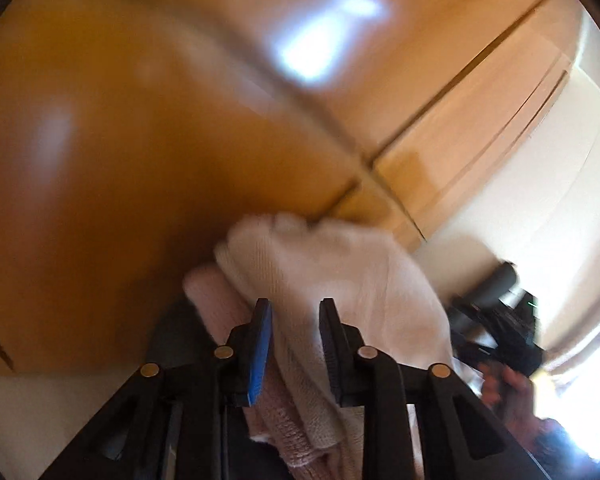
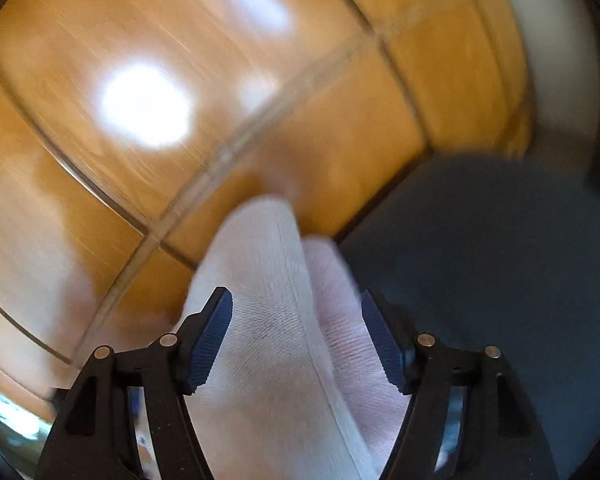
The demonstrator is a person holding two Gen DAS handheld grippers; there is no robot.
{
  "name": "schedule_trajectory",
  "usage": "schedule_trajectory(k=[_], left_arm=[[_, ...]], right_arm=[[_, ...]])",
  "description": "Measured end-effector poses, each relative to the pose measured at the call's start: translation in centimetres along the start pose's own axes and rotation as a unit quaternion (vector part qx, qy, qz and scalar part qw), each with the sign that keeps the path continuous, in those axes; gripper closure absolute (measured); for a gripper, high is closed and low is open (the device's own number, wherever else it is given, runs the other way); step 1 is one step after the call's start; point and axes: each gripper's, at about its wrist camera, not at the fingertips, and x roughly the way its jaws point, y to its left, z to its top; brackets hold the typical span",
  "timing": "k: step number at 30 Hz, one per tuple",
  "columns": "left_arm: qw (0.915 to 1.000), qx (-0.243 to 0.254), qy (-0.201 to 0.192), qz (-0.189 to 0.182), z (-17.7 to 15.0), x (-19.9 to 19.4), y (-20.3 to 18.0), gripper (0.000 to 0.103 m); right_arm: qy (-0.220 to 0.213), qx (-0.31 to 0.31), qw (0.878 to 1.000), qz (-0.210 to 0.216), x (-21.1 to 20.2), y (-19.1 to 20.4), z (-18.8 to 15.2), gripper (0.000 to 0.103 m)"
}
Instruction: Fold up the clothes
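A white and pale pink knitted garment (image 1: 320, 280) is bunched up in the air in front of wooden cupboard doors. My left gripper (image 1: 296, 312) has its jaws closed down on a fold of it, and the cloth hangs over and below the fingers. In the right wrist view the same garment (image 2: 284, 320) runs between the fingers of my right gripper (image 2: 296, 308). Those jaws stand wide apart, with cloth filling the gap but not pinched. Both views are blurred by motion.
Glossy orange-brown wooden doors (image 2: 180, 80) fill the background of both views. A dark grey surface (image 2: 480, 260) lies at the right of the right wrist view. The other gripper and a hand (image 1: 500, 360) show at the right of the left wrist view.
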Motion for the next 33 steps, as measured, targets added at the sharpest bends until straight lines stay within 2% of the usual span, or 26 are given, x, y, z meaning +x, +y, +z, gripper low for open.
schedule_trajectory(k=[1,3,4,6,8,9,10,12,13,16,18,19,22,27,30,33], left_arm=[[0.9998,0.01,-0.016,0.004,0.5,-0.6,-0.8,0.081],[0.9988,0.048,0.0,-0.007,0.8,0.8,-3.9,0.081],[0.9966,0.082,0.013,-0.006,0.6,2.0,-5.5,0.081],[0.987,0.154,0.046,0.005,-0.1,4.9,-8.6,0.081],[0.9721,0.214,0.088,0.039,-2.4,7.3,-10.6,0.081],[0.9672,0.224,0.108,0.052,-3.5,7.9,-10.5,0.081],[0.9656,0.222,0.123,0.058,-4.7,8.3,-10.1,0.081],[0.9666,0.224,0.112,0.053,-6.4,7.4,-9.4,0.081],[0.9641,0.238,0.107,0.052,-7.2,6.7,-9.4,0.081],[0.947,0.298,0.1,0.064,-9.5,5.9,-9.9,0.081],[0.9422,0.312,0.099,0.07,-9.8,5.6,-10.0,0.081],[0.943,0.309,0.1,0.073,-9.6,5.6,-10.0,0.081],[0.9524,0.28,0.092,0.08,-9.0,5.0,-10.7,0.081],[0.968,0.232,0.064,0.074,-9.3,-1.7,-10.7,0.081],[0.9686,0.227,0.065,0.077,-10.0,-3.6,-11.7,0.081],[0.9675,0.224,0.071,0.093,-10.3,-5.2,-12.5,0.078]], right_arm=[[-0.001,-0.029,1.0,-0.006,-0.2,1.3,-0.1,0.043],[0.021,-0.085,0.996,-0.026,0.2,3.7,-0.9,0.051],[0.032,-0.101,0.994,-0.035,0.6,4.4,-1.5,0.053],[0.051,-0.113,0.991,-0.05,1.8,5.0,-2.5,0.056],[0.072,-0.127,0.987,-0.066,3.0,5.5,-3.7,0.056],[0.086,-0.138,0.984,-0.079,3.7,5.4,-4.4,0.056],[0.1,-0.148,0.98,-0.089,4.2,5.1,-5.2,0.056],[0.122,-0.172,0.972,-0.108,4.9,4.2,-7.0,0.055],[0.121,-0.184,0.969,-0.116,5.0,3.8,-7.8,0.055],[0.104,-0.179,0.971,-0.12,4.8,3.1,-8.4,0.046],[0.1,-0.164,0.973,-0.125,4.4,3.1,-8.3,0.043],[0.096,-0.158,0.975,-0.127,3.8,3.3,-8.2,0.042],[0.07,-0.137,0.98,-0.124,0.9,4.1,-8.5,0.041],[0.041,-0.095,0.988,-0.115,-5.9,4.6,-11.8,0.038],[0.04,-0.074,0.991,-0.106,-9.1,5.3,-14.1,0.038],[0.041,-0.075,0.99,-0.115,-10.9,7.3,-16.2,0.038]])
